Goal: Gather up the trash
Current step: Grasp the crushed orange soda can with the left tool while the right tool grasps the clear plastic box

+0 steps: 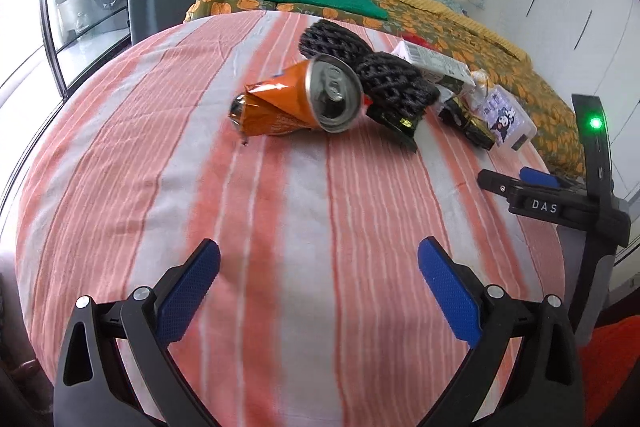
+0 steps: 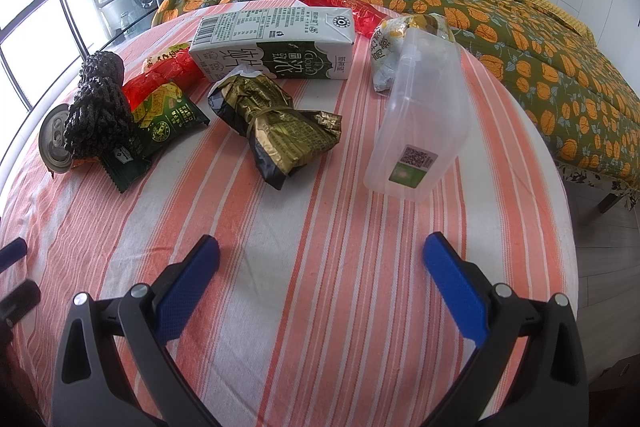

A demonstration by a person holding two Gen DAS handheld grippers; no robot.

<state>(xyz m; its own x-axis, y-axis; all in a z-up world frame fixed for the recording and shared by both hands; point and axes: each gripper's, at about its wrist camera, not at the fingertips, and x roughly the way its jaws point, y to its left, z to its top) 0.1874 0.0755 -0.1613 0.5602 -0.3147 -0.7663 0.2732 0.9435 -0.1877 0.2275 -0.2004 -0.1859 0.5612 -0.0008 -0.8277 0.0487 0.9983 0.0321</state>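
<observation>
striped cloth covers the round desk [image 2: 320, 227], a bed [image 2: 520, 39] with a pumpkin-print cover behind it. trash lies across the far half: a crushed orange can [image 1: 296, 99] at 12 o'clock from the left gripper [image 1: 319, 259], touching a black mesh bundle [image 1: 384, 75]; from the right gripper [image 2: 322, 255], a gold wrapper [image 2: 280, 127] at 11 o'clock, a milk carton [image 2: 276, 43] beyond it, a clear plastic tub [image 2: 420, 115] at 1 o'clock. both pairs of fingers spread wide, empty. the can looks light, stiff, sharp-creased: pinch its flattened middle. the wrapper is probably soft and slippery
</observation>
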